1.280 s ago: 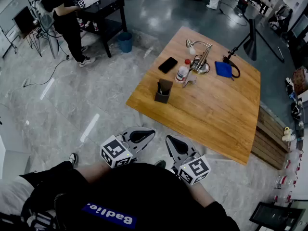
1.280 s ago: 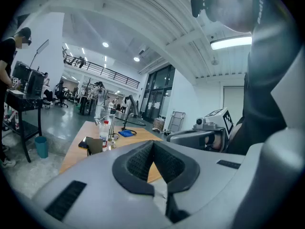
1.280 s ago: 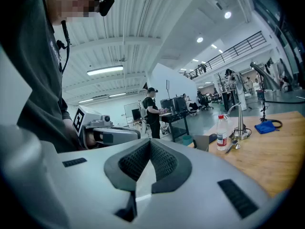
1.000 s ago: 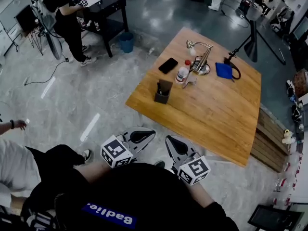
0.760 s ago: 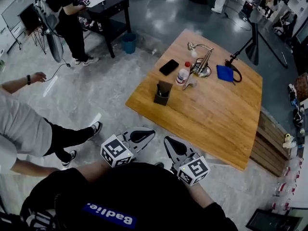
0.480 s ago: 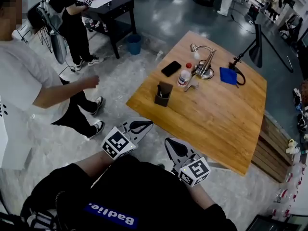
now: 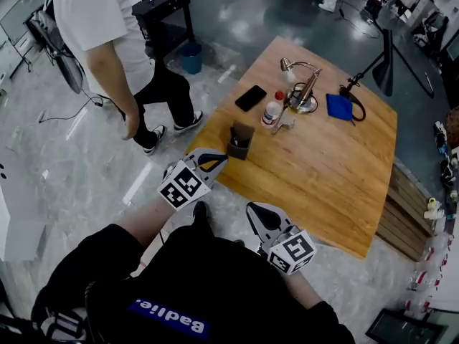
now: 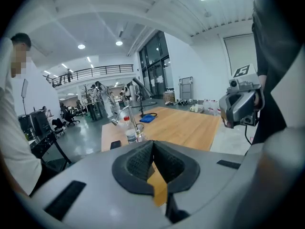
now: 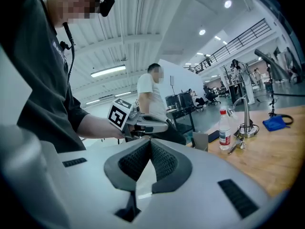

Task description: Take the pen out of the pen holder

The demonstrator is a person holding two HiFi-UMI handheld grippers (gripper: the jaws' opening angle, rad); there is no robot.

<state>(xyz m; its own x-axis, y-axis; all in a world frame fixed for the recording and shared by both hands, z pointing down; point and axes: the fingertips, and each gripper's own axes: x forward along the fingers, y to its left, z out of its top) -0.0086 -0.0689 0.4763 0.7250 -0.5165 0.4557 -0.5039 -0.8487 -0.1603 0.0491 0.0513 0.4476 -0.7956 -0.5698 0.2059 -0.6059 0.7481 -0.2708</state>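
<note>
The dark pen holder stands near the left corner of the wooden table, with dark pens sticking up inside it. My left gripper is shut and empty, held in the air just short of that corner, its tip close to the holder. My right gripper is also shut and empty, lower and nearer my body, off the table's front edge. In the right gripper view the pen holder stands at the table's end, with the left gripper in front of it.
A person in a white shirt walks past the table's left side. On the table are a black phone, a water bottle, a metal desk lamp and a blue cloth. A black lamp stand rises at the far right.
My left gripper has moved forward and up toward the table's corner and the pen holder. The right gripper has barely moved. The person in white has walked in from the left.
</note>
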